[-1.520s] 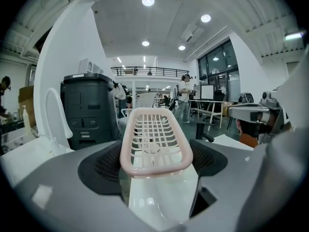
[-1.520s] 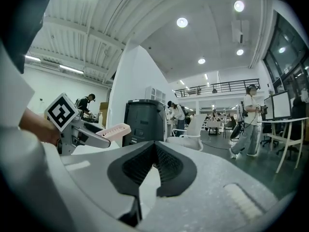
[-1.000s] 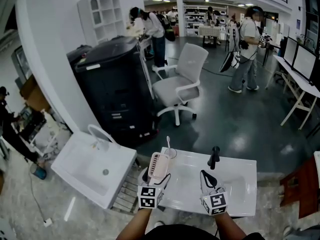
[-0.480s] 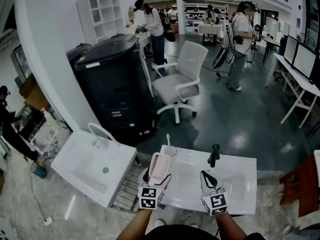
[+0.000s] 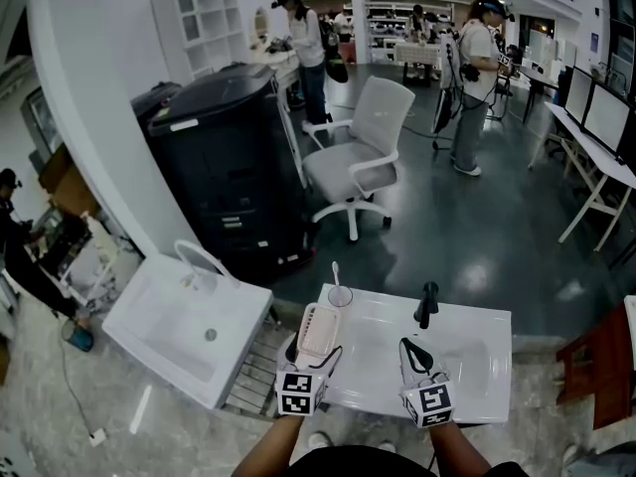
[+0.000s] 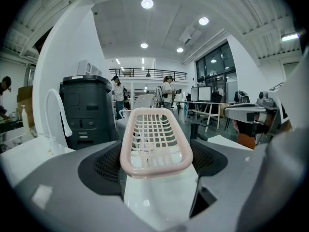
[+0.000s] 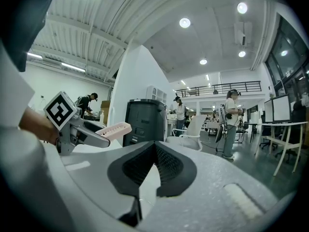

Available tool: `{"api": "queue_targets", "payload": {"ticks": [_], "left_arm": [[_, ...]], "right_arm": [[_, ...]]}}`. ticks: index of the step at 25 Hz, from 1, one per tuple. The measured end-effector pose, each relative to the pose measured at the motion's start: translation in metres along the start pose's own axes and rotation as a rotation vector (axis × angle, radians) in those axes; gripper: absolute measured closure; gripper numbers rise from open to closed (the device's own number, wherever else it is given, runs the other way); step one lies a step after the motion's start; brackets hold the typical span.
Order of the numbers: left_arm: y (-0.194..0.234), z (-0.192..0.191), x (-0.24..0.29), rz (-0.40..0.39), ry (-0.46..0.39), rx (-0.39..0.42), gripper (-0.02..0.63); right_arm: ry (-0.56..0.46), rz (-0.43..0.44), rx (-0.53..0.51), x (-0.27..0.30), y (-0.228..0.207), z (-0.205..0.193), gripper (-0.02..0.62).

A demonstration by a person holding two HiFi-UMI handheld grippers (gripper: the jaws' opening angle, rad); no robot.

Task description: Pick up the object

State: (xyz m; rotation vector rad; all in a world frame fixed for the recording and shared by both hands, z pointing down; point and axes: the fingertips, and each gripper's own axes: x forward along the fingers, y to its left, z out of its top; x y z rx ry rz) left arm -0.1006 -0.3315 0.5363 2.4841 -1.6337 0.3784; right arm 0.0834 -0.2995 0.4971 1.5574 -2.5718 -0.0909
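A pale pink slotted basket [image 5: 318, 328] hangs over the left end of the white sink [image 5: 467, 366], lifted clear of it. My left gripper [image 5: 315, 351] is shut on it, with the basket's near end wedged between the wide-set pads. In the left gripper view the basket [image 6: 155, 141] fills the gap between the jaws of the left gripper [image 6: 155, 166]. My right gripper [image 5: 412, 351] hovers over the basin to the right, tips together and empty. The right gripper view shows the right gripper [image 7: 153, 164] with its jaws meeting and the basket [image 7: 114, 128] off to the left.
A black faucet [image 5: 427, 306] stands at the sink's far rim and a glass with a toothbrush [image 5: 339, 295] at its far left corner. A second white sink [image 5: 179, 331] sits lower left. Beyond are a black cabinet [image 5: 224, 167], a white office chair [image 5: 363, 157] and several people.
Both grippers and the basket have stayed almost still. The person at the back right has walked and turned; another person at the back left has shifted.
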Motion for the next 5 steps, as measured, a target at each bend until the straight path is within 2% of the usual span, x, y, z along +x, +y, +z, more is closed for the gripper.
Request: {"api": "queue_targets", "payload": {"ticks": [5], "left_arm": [[0.0014,-0.0027,0.0002,0.002,0.003,-0.002,0.149]], "right_arm": [[-0.002,-0.002,0.003,0.0015,0.0009,0.0004,0.595]]}}
